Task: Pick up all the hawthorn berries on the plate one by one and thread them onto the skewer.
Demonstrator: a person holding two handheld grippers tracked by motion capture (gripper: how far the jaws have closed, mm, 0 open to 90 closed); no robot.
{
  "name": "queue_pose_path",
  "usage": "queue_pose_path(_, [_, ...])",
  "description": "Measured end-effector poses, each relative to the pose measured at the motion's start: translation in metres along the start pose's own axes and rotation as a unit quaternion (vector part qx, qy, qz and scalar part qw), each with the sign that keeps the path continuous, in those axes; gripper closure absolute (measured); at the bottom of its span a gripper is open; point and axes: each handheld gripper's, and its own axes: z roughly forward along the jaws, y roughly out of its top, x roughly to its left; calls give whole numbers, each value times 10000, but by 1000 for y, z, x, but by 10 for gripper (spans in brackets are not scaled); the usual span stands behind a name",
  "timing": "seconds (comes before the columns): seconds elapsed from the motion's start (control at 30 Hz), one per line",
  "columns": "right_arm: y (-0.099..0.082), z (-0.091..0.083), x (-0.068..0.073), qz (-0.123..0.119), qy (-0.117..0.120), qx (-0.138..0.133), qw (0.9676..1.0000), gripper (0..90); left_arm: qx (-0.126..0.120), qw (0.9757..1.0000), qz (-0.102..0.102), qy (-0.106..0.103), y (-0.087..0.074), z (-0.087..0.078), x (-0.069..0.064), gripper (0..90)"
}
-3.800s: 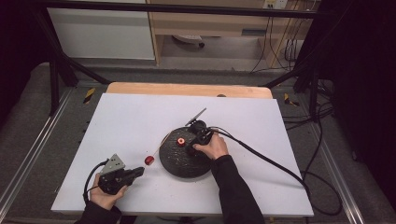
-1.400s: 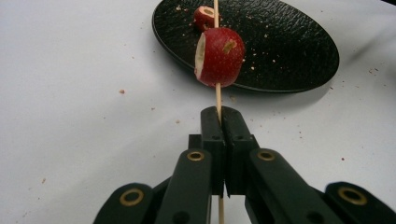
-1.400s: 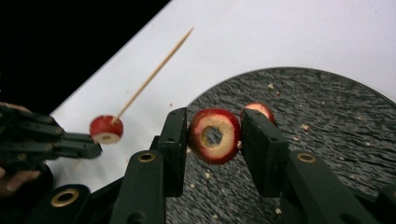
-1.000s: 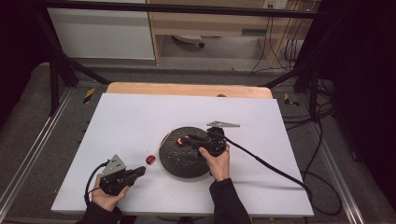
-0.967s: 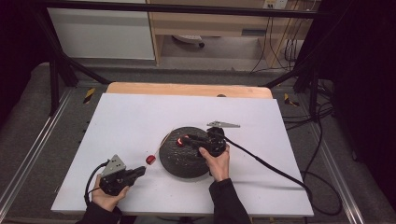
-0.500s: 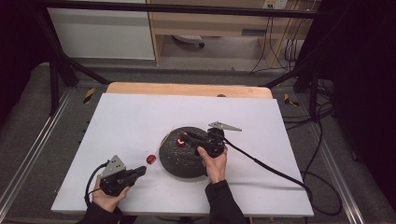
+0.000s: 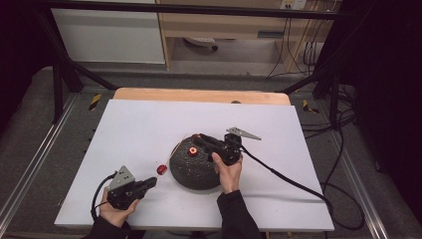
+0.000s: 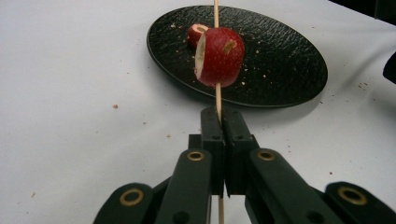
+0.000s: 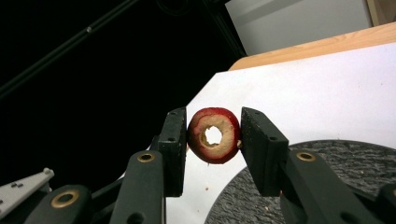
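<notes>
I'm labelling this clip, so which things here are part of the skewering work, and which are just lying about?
In the job:
- left gripper, shut on the wooden skewer
- fruit piece on the skewer
- right gripper, shut on a cored red fruit ring
- black plate with another fruit piece

Lying about:
- crumbs on the white table

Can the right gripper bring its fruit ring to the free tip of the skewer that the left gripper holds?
Probably yes. The right gripper holds the ring over the plate; the skewer tip points toward it, with open table between.
</notes>
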Motion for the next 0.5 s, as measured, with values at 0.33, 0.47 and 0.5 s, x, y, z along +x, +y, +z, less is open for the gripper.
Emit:
queue_pose_path(0.33, [7, -1, 0, 122, -1, -324, 9994, 627, -83, 10000, 5, 14, 2, 2, -5, 887])
queue_pose_path(0.47, [10, -1, -1, 157, 12, -474, 9987, 628, -141, 9999, -44, 15, 2, 3, -8, 887])
queue_pose_path(0.5, [10, -1, -1, 168, -5, -504, 9986, 628, -156, 9999, -47, 12, 3, 3, -9, 887])
